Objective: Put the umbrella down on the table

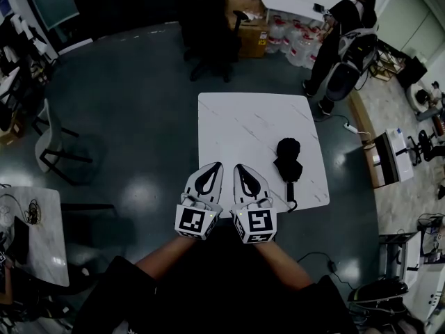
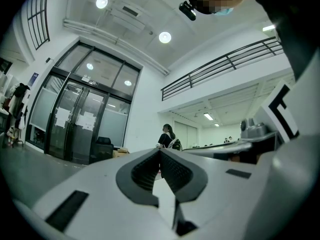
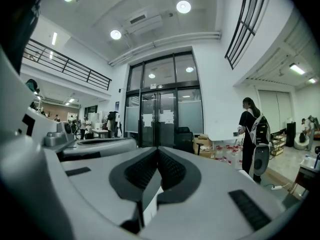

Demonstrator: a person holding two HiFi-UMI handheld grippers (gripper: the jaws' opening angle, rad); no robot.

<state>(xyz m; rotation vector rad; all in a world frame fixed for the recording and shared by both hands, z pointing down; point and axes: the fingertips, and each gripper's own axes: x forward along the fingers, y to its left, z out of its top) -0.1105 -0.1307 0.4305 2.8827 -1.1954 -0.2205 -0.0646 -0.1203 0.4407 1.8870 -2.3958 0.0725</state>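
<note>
A square white table (image 1: 236, 124) with faint grey veining stands on a dark, glossy floor (image 1: 139, 117). A black folded umbrella (image 1: 288, 160) lies flat on the tabletop, close to the right edge and roughly parallel to it (bunched canopy toward the far side, handle and wrist loop just short of the near edge).
</note>
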